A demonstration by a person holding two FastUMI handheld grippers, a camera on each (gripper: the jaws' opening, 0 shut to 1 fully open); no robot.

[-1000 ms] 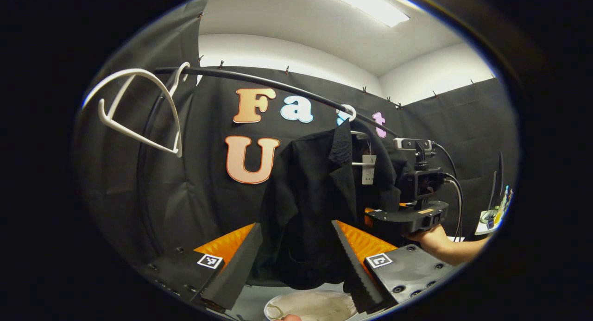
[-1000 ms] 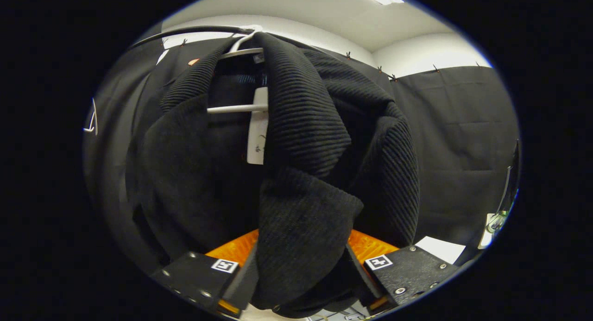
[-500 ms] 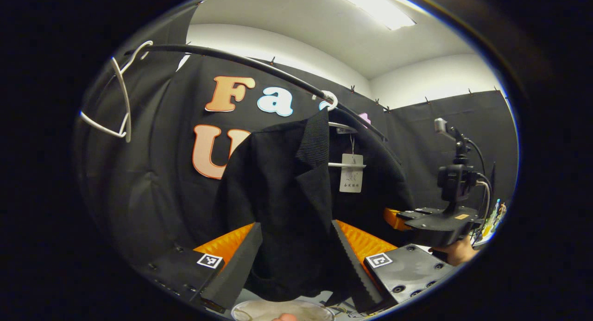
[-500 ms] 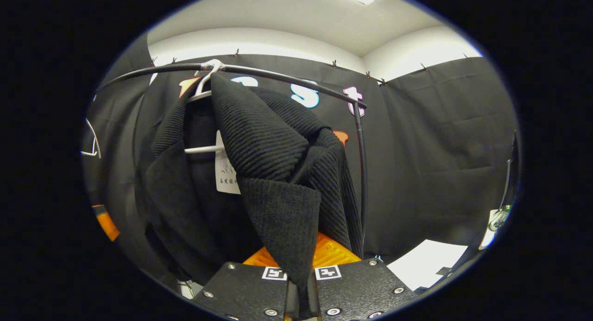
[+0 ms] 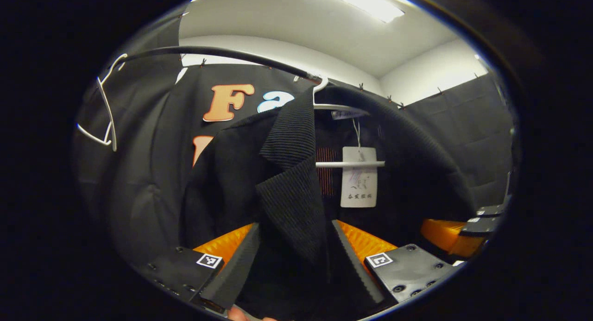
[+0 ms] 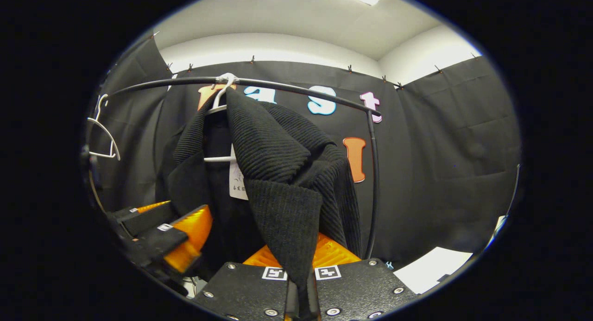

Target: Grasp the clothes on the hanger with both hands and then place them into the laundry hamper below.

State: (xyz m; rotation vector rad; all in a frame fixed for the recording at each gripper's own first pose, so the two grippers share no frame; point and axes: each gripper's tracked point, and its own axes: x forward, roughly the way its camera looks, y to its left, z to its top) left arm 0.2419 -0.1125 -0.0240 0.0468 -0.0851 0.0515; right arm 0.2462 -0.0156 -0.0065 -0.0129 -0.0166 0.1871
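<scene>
Since 1 second ago we've pushed our left gripper [image 5: 294, 261] in around the black jacket's [image 5: 296, 205] lapel, fingers spread wide. Right gripper [image 6: 301, 295] stays pinched on the other lapel; jacket's on its white hanger [image 5: 350, 164].

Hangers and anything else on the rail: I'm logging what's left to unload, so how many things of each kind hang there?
White hangers: 2, one empty, one under the jacket
Black jackets: 1
Paper tags: 1
Total: 4
</scene>
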